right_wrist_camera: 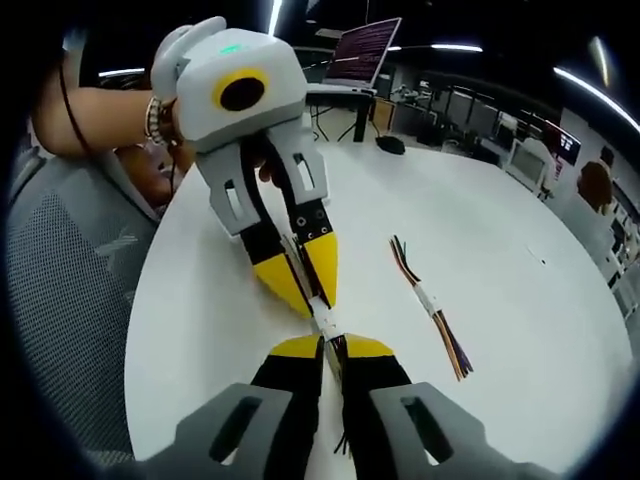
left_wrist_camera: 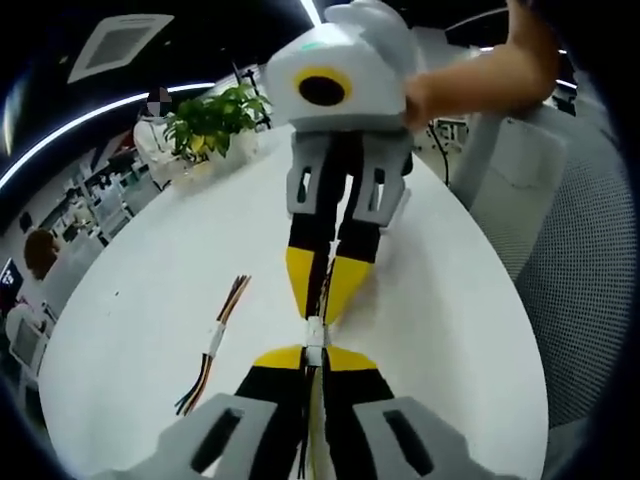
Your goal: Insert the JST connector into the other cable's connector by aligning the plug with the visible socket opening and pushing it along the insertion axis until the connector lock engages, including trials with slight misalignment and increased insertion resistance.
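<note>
JST connector (left_wrist_camera: 314, 338) pinched between two yellow-tipped grippers meeting tip to tip above the white table (left_wrist_camera: 450, 330); small white housing, seen again in the right gripper view (right_wrist_camera: 322, 318). Left gripper (left_wrist_camera: 314, 358) pressed together on the near cable's wires, dark strands trailing down between its jaws. Right gripper (left_wrist_camera: 322, 305) reaching in from the top of the left gripper view, likewise closed on its own cable, held by a bare hand (left_wrist_camera: 470, 75). Seen from the right gripper view: right gripper (right_wrist_camera: 332, 345) rising from the bottom, left gripper (right_wrist_camera: 312, 295) coming down from above, white plug parts touching between them. Cannot tell whether fully seated or locked. Spare cable (left_wrist_camera: 215, 342) with multicoloured wires and a white connector lying flat on the table, well apart from the grippers, also visible at (right_wrist_camera: 428, 300). Potted plant (left_wrist_camera: 215, 120) at the far edge of the table.
</note>
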Demonstrator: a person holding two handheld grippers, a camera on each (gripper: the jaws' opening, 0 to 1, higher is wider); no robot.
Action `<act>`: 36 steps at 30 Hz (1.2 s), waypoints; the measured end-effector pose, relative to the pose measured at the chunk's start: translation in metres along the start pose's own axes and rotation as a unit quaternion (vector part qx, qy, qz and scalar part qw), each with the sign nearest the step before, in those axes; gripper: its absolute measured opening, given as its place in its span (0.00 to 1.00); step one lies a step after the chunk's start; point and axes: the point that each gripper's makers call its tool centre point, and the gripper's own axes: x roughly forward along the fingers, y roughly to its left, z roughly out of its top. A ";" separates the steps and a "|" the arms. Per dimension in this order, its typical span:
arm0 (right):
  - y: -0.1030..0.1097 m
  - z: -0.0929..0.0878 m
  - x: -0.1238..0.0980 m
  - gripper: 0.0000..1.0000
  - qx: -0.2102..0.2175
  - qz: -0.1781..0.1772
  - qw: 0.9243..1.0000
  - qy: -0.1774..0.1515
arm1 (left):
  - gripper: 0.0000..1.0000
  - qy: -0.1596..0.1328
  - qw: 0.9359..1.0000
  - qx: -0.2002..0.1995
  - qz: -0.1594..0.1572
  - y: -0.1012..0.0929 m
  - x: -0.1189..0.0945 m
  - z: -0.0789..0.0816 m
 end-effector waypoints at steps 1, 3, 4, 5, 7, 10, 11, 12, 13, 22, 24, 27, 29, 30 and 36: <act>0.000 0.000 0.000 0.03 0.001 0.000 1.000 -0.002 | 0.00 -0.001 1.000 0.000 0.000 0.000 0.000 0.000; -0.002 0.003 -0.001 0.03 0.006 -0.001 1.000 -0.009 | 0.00 -0.005 1.000 -0.003 0.002 0.002 -0.001 0.002; -0.002 0.003 -0.002 0.03 0.008 -0.001 1.000 -0.011 | 0.00 -0.007 1.000 -0.002 0.004 0.003 -0.001 0.002; -0.003 0.004 -0.003 0.03 0.011 -0.001 1.000 -0.014 | 0.00 -0.009 1.000 -0.004 0.003 0.003 -0.002 0.003; -0.003 0.004 -0.004 0.03 0.013 -0.003 1.000 -0.017 | 0.00 -0.011 1.000 -0.004 0.005 0.003 -0.002 0.004; -0.002 0.004 -0.003 0.03 0.015 0.000 1.000 -0.018 | 0.00 -0.012 1.000 -0.004 0.003 0.002 -0.001 0.005; -0.002 0.004 -0.004 0.03 0.017 0.000 1.000 -0.019 | 0.00 -0.012 1.000 -0.003 0.003 0.002 -0.001 0.005; -0.002 0.004 -0.004 0.03 0.017 0.001 1.000 -0.020 | 0.00 -0.012 1.000 -0.004 0.003 0.002 -0.001 0.005; -0.001 0.004 -0.003 0.03 0.018 0.001 1.000 -0.020 | 0.00 -0.011 1.000 -0.005 0.002 0.001 -0.001 0.005; 0.001 0.002 -0.001 0.03 0.024 0.005 0.999 -0.020 | 0.00 -0.010 1.000 -0.013 -0.003 -0.001 0.000 0.002; 0.002 0.000 0.000 0.03 0.022 0.007 1.000 -0.016 | 0.00 -0.010 1.000 -0.016 -0.006 -0.003 0.001 0.000; 0.002 -0.001 0.001 0.03 0.022 0.005 1.000 -0.014 | 0.00 -0.009 1.000 -0.019 -0.007 -0.003 0.002 -0.001; 0.001 -0.001 0.000 0.03 0.027 0.004 0.999 -0.019 | 0.00 -0.012 1.000 -0.024 -0.007 -0.002 0.002 0.000; 0.000 -0.001 -0.001 0.03 0.028 0.004 0.999 -0.020 | 0.00 -0.013 1.000 -0.025 -0.006 -0.002 0.002 0.000; -0.003 0.003 -0.005 0.03 0.042 0.006 0.998 -0.038 | 0.00 -0.026 0.999 -0.035 -0.006 0.003 -0.002 0.005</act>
